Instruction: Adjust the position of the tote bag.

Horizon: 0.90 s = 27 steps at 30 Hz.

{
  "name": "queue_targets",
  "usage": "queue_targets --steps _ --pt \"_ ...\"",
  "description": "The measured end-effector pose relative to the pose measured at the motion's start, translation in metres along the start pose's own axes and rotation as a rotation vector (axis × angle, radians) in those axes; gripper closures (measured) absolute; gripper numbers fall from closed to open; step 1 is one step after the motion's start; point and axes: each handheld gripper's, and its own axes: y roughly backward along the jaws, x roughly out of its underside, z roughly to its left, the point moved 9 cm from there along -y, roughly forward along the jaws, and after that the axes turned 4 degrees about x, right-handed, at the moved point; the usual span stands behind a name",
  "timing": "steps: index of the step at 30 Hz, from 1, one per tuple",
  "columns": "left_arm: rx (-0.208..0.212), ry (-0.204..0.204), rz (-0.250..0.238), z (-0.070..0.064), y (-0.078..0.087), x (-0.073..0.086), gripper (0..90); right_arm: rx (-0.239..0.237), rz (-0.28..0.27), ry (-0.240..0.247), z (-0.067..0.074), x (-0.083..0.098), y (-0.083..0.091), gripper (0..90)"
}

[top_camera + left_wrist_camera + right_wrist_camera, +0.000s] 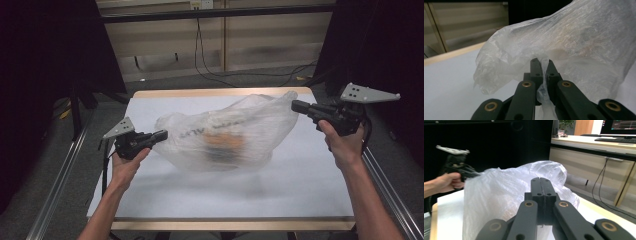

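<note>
A translucent white plastic bag [225, 132] with dark lettering hangs stretched between my two grippers above the white table [280, 190]. Something orange and dark [222, 145] shows blurred inside it. My left gripper [164, 134] grips the bag's left end. In the left gripper view the gripper [541, 60] has its jaws pinched on a fold of the bag's film [574, 42]. My right gripper [295, 105] is shut at the bag's right end, held higher. In the right gripper view the gripper [540, 179] has its jaws pressed together over the bag [506, 190], with the left gripper [472, 173] beyond.
The table has a wooden rim [220, 92] at the far edge. Metal rails [60, 180] run along both sides. Black cables [210, 65] lie on the floor past the table. A desk with a monitor [619, 126] stands behind in the right gripper view.
</note>
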Motion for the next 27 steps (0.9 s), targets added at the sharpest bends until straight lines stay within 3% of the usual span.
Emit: queue_targets --steps 8,11,12,14,16,18,19,20,23,24,25,27 --pt "-0.029 -0.042 -0.099 -0.002 0.021 -0.035 89.9 0.034 -0.019 -0.003 -0.016 -0.029 -0.016 90.0" --pt "-0.020 -0.056 -0.115 -0.005 0.022 -0.043 90.0 0.045 -0.031 0.001 -0.019 -0.036 -0.019 90.0" --pt "-0.003 -0.072 -0.140 -0.014 0.019 -0.050 90.0 0.060 -0.048 -0.001 -0.023 -0.044 -0.021 90.0" --pt "0.019 -0.098 -0.136 -0.021 0.018 -0.052 90.0 0.064 -0.074 -0.010 -0.025 -0.050 -0.021 90.0" --pt "0.004 -0.111 -0.127 -0.025 0.016 -0.053 90.0 0.065 -0.084 -0.014 -0.026 -0.051 -0.021 90.0" --pt "0.015 -0.140 -0.096 -0.033 0.016 -0.050 90.0 0.065 -0.065 -0.007 -0.025 -0.045 -0.022 90.0" --pt "0.028 -0.162 -0.079 -0.037 0.017 -0.045 90.0 0.050 -0.038 0.000 -0.021 -0.032 -0.024 90.0" --pt "0.028 -0.162 -0.079 -0.037 0.017 -0.045 90.0 0.050 -0.038 0.000 -0.021 -0.032 -0.024 90.0" --pt "0.045 -0.171 -0.043 -0.042 0.018 -0.036 90.0 0.017 -0.006 -0.003 -0.011 -0.008 -0.022 90.0" --pt "0.030 -0.171 -0.027 -0.042 0.019 -0.032 90.0 0.017 -0.006 -0.003 -0.011 -0.008 -0.022 90.0" --pt "0.047 -0.161 -0.027 -0.043 0.018 -0.026 90.0 0.009 0.004 -0.001 -0.007 0.002 -0.020 90.0" --pt "0.040 -0.158 -0.023 -0.042 0.018 -0.022 90.0 0.005 0.011 -0.001 -0.005 0.008 -0.019 90.0"
